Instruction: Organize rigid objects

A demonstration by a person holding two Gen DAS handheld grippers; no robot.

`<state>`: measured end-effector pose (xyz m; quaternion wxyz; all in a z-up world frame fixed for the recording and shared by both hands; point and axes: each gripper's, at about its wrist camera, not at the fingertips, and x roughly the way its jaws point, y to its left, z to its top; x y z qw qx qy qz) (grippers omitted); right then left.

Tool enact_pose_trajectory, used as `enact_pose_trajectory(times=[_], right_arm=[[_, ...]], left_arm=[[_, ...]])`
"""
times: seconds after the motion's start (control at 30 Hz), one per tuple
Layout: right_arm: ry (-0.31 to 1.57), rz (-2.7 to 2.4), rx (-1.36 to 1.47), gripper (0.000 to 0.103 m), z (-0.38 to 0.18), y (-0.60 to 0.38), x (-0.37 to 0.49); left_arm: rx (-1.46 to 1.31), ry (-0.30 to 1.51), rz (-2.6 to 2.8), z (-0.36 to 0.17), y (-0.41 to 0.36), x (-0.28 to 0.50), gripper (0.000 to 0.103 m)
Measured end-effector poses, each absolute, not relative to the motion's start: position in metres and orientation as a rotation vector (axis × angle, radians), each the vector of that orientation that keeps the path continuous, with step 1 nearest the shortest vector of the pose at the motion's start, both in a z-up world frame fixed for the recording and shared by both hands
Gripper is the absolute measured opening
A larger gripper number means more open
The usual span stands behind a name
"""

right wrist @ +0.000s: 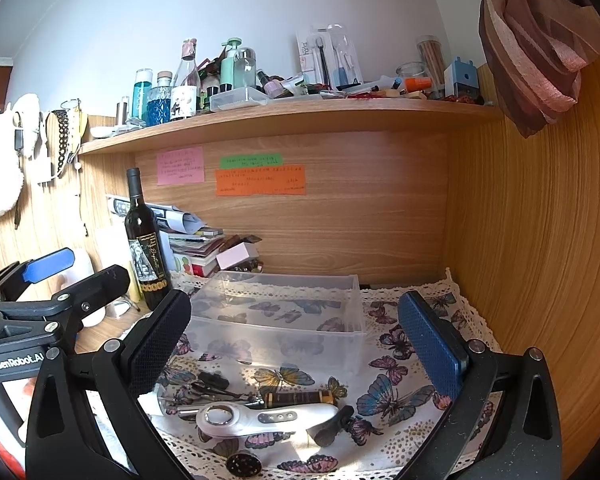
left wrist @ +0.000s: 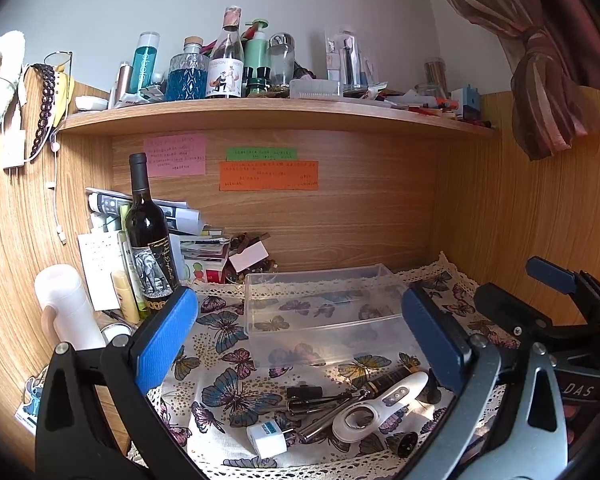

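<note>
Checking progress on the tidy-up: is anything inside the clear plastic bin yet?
No, the clear bin holds nothing; only the butterfly cloth shows through it.

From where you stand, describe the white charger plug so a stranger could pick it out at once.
Start at the clear plastic box on the butterfly cloth and come toward the near edge, to the small pile of tools. The charger plug lies at the pile's left end: a small white cube, the only blocky piece among long thin ones.

In front of you, the clear bin [left wrist: 324,312] sits behind the handheld device [left wrist: 380,404], wine bottle [left wrist: 150,240] to its left.
</note>
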<state>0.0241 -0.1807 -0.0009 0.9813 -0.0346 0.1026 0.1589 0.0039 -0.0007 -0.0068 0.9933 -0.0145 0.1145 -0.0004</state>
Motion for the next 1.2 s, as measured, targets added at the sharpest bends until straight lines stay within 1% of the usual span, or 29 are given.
enact_pose_trajectory(times=[0.43,0.67,0.9,0.97,1.0,1.03,1.07,1.2], right_arm=[[0.205,0.327,-0.067,0.103,0.0,-0.18,0.023],[0.204,0.326,-0.067,0.103,0.0,-0.179,0.023],[0.215,0.322,-0.073,0.103,-0.003,-0.184,0.027],[0.24,0.331,-0.075,0.098,-0.006,-0.185,0.031],[0.259,0.341,-0.076,0.094,-0.009,-0.187,0.034],[0.279,0.35,-0.077,0.088,-0.012,-0.187,0.037],[0.3,0.361,-0.077,0.086,-0.015,-0.188,0.04],[0.391,0.393,-0.09,0.074,-0.036,-0.185,0.049]], left_arm=[[-0.027,0.225,0.002,-0.006,-0.001,0.004,0.103],[-0.079,0.201,-0.01,-0.006,0.001,0.003,0.103],[-0.049,0.257,-0.001,-0.014,0.014,0.009,0.103],[-0.054,0.29,-0.007,-0.017,0.022,0.013,0.103],[-0.053,0.287,-0.011,-0.018,0.025,0.014,0.103],[-0.055,0.299,-0.013,-0.021,0.03,0.016,0.097],[-0.021,0.296,-0.008,-0.023,0.033,0.019,0.09],[-0.023,0.373,0.006,-0.037,0.044,0.026,0.082]])
